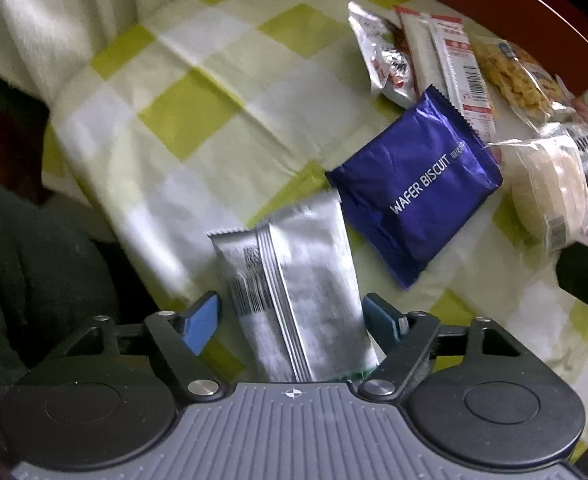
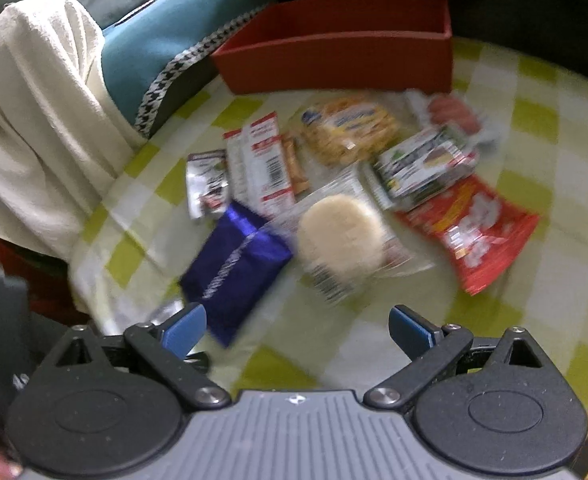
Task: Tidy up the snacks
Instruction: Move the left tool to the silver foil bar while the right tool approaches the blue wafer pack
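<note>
A silver foil snack packet (image 1: 301, 280) lies on the green-and-white checked cloth (image 1: 214, 100), between the blue pads of my left gripper (image 1: 292, 312). The right pad is at its edge and a narrow gap shows at the left pad, so the jaws stand open around it. Beside it lies a dark blue wafer biscuit packet (image 1: 413, 188), also in the right wrist view (image 2: 234, 268). My right gripper (image 2: 297, 324) hangs open above the cloth with nothing between its fingers, and the blue packet is near its left finger. A red box (image 2: 333, 52) stands at the back.
Loose snacks lie in front of the box: a round pale cake in clear wrap (image 2: 339, 240), a red bag (image 2: 477, 232), a yellow crisp bag (image 2: 349, 128), white-and-red bars (image 2: 262, 160) and a green-white packet (image 2: 425, 164). A white towel (image 2: 34, 100) hangs at the left.
</note>
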### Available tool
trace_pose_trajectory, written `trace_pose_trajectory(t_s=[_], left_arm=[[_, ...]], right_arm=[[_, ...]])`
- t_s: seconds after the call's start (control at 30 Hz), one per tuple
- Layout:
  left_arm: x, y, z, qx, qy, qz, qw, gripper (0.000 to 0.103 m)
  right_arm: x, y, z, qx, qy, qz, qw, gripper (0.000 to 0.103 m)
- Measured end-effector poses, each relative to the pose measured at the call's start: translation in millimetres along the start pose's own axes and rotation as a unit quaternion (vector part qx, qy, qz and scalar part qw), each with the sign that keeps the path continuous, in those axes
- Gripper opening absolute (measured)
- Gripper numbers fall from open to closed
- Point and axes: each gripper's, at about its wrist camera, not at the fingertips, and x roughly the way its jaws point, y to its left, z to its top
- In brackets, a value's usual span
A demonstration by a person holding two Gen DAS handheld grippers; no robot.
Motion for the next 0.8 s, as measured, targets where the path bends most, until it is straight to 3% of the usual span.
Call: trace_pose_trajectory(t_s=[0.23,0.5,0.63,0.73,0.77,0.8], left_arm=[[0.9,10.8,-5.1,0.03,-0.025,-0.022,0.999,0.08],[0.5,22.5,-11.1,0.027,-0.041,-0.052,0.9975,0.079],[0.6,20.3,-10.8,0.032,-0.034,-0.051,0.9976,0.082],[0.0,18.1,-14.4,0.044,-0.033,-0.044,0.9975,0.088],[0.8,18.3,-14.1,0.041,-0.033,-0.045,0.9976,0.089],[3.2,18.2,-14.0,0.037,-0.032,-0.047,0.9977,0.089]], right_arm=[[37.6,34.5,24.6,0.044,0.038,-0.012,0.998,0.1],[78.4,78.3,29.0,0.019,0.068,-0.089,0.993,0.099],[91.1,67.1,24.1,0.052,0.104,-0.05,0.992,0.072],[92.1,59.5,24.7,0.054,0.114,-0.04,0.991,0.062],[90.0,55.7,25.6,0.059,0.114,-0.035,0.991,0.05],[87.7,51.7,27.0,0.06,0.111,-0.035,0.991,0.044]])
